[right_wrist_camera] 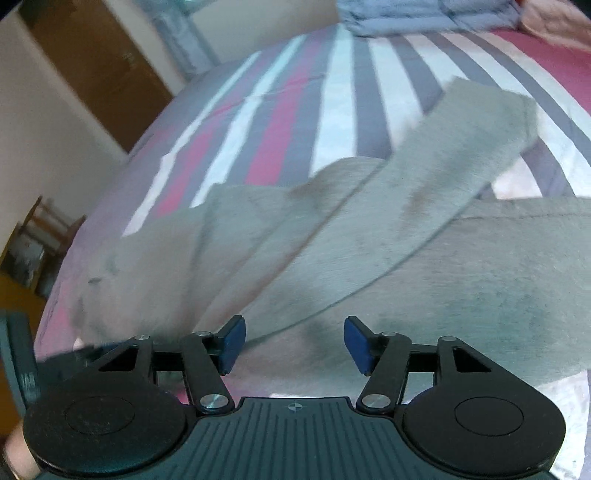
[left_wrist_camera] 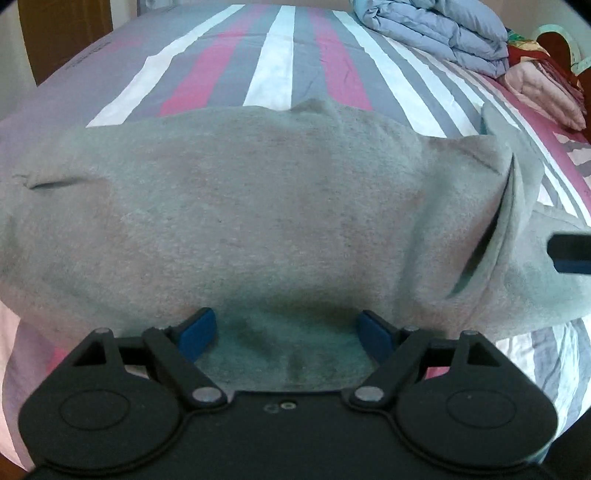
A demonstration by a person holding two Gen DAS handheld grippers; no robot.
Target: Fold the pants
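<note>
Grey sweatpants point(left_wrist_camera: 266, 206) lie spread across the striped bed. In the left wrist view my left gripper point(left_wrist_camera: 286, 334) is open, low over the near edge of the fabric, with its blue pads on either side of a dark fold. A pocket slit point(left_wrist_camera: 491, 236) shows at the right. In the right wrist view the pants point(right_wrist_camera: 424, 258) lie with one leg point(right_wrist_camera: 454, 147) crossed diagonally over the other. My right gripper point(right_wrist_camera: 294, 341) is open just above the cloth and holds nothing. Its tip also shows at the right edge of the left wrist view point(left_wrist_camera: 570, 251).
The bed sheet point(left_wrist_camera: 275, 62) has pink, grey and white stripes. A folded blue-grey quilt point(left_wrist_camera: 439, 29) and pink and red bedding point(left_wrist_camera: 543, 88) are stacked at the far right. A brown door point(right_wrist_camera: 99, 74) and a wooden chair point(right_wrist_camera: 40, 229) stand left of the bed.
</note>
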